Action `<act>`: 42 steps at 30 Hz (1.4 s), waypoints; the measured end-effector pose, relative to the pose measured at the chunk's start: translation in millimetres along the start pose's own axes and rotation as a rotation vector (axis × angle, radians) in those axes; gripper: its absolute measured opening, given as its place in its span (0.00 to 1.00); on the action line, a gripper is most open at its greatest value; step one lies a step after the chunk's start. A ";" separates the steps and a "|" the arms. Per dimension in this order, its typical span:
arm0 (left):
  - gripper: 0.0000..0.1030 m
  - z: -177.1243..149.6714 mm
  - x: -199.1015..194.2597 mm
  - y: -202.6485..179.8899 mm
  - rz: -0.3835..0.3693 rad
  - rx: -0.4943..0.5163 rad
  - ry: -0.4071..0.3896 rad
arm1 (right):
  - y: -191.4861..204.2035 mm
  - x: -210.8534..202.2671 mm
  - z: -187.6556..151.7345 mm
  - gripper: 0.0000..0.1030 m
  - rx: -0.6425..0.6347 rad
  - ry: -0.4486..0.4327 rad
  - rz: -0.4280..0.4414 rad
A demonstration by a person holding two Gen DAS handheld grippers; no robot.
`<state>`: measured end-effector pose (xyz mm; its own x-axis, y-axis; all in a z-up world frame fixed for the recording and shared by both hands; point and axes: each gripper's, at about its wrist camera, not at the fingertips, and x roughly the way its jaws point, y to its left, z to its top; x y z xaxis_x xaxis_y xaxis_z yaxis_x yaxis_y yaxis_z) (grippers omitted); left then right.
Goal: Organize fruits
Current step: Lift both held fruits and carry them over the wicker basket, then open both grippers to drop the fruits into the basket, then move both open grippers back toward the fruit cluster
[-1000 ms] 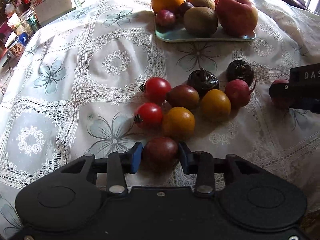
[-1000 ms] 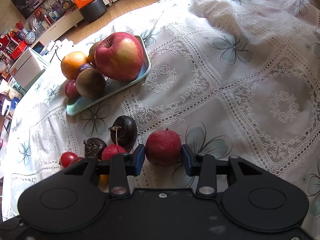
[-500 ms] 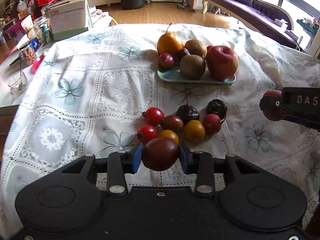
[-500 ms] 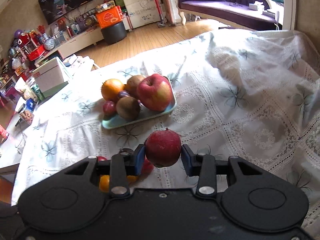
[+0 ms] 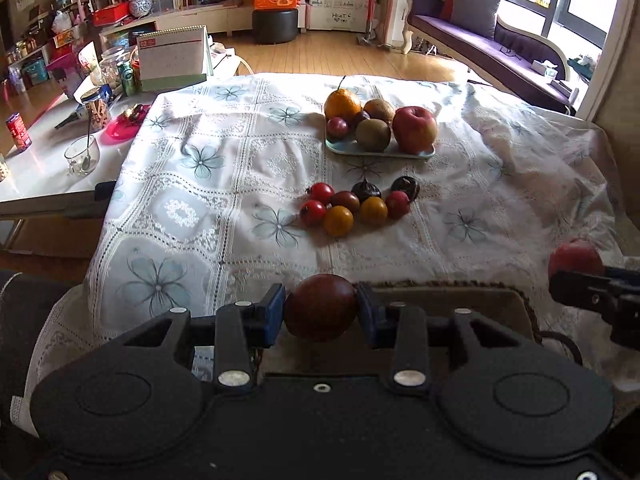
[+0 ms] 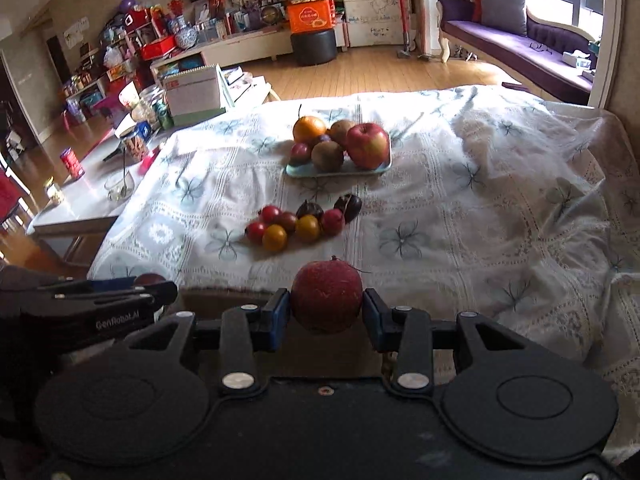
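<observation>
- Between the blue pads of the left claw (image 5: 320,312) sits a dark red-brown plum-like fruit (image 5: 320,307), pinched at its widest part and held clear of the counter (image 5: 500,168), near the counter's front edge.
- The right claw (image 6: 326,310) is closed the same way on a dull red, speckled round fruit (image 6: 326,297) with a short stem on top, also lifted off the cloth.
- Ahead of both claws, across the lace tablecloth (image 5: 208,184), lies the loose cluster of small fruits (image 5: 352,208): red cherry tomatoes, orange ones and two dark wrinkled ones, all touching or just beside one another.
- Farther ahead, beyond that cluster, stands the pale blue tray (image 5: 380,153) carrying an orange, two kiwis, a red apple (image 5: 414,129) and small plums.
- The relation that matters: the tray lies straight ahead and well apart from both claws, slightly right of the left claw's axis and almost on the right claw's axis, with its long side running across the view.
- The right claw looks marginally better lined up, so it is probably the easier one to deliver first, assuming the tray is the destination.
- The tray is already crowded, so free space is scarce; a round fruit set down there could roll off the low rim.
- Both carried fruits are round, so neither has a long axis to align.
</observation>
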<state>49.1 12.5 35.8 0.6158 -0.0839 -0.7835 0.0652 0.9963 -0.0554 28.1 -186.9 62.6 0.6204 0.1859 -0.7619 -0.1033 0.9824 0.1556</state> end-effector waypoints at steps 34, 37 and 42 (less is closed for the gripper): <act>0.46 -46.0 18.5 -14.2 0.045 0.079 0.110 | 9.4 23.3 -41.7 0.41 -0.010 0.129 -0.012; 0.46 -46.0 19.4 -14.0 0.046 0.082 0.114 | 10.0 25.4 -42.3 0.41 -0.012 0.138 -0.010; 0.46 -46.0 20.5 -12.9 0.037 0.079 0.125 | 11.5 26.0 -42.8 0.42 -0.015 0.148 -0.004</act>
<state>24.8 -1.2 -8.0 0.5168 -0.0390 -0.8552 0.1084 0.9939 0.0201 9.8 -170.0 17.7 0.4995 0.1816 -0.8471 -0.1135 0.9831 0.1439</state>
